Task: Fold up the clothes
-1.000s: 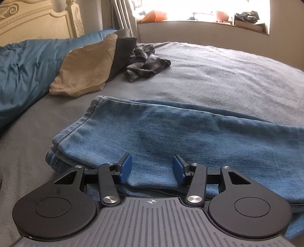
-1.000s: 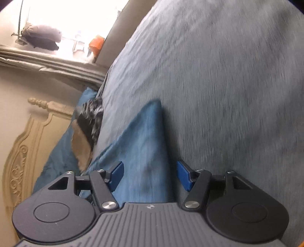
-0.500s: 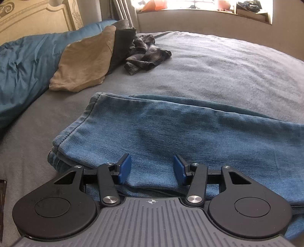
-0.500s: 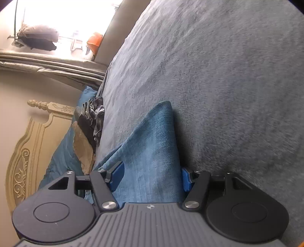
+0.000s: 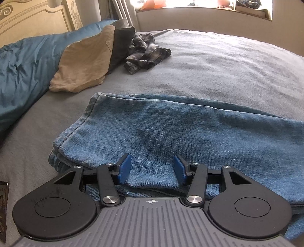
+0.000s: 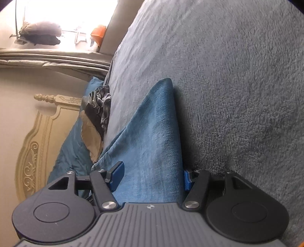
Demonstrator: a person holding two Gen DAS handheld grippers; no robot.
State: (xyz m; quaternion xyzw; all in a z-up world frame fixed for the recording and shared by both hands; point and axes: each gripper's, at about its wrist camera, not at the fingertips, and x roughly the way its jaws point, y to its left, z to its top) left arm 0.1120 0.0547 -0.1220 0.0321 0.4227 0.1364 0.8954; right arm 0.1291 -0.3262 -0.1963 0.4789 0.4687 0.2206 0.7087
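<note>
The jeans point(image 5: 171, 133) lie folded lengthwise on the grey bedspread point(image 5: 218, 62), a long band of faded blue denim with a stitched hem at its left end and at least two layers showing at the near edge. The weave is fine and slightly mottled, with soft creases across the top layer. They lie toward the near edge of the bed, well apart from the other clothes.

The left gripper point(image 5: 150, 168) sits low at the near edge of the denim, jaws apart, the blue pads on either side of a bare stretch of cloth. The right gripper point(image 6: 152, 179) is turned on its side; its jaws stand apart around a raised, tapering fold of the jeans point(image 6: 152, 136), with the right-hand pad mostly hidden behind the cloth.

Toward the head of the bed, a tan garment point(image 5: 85, 60) leans on a rumpled blue duvet point(image 5: 24, 64), with a dark plaid shirt point(image 5: 146, 51) crumpled beside it. Behind stands a carved cream headboard point(image 5: 38, 13). The bedspread looks fleecy.
</note>
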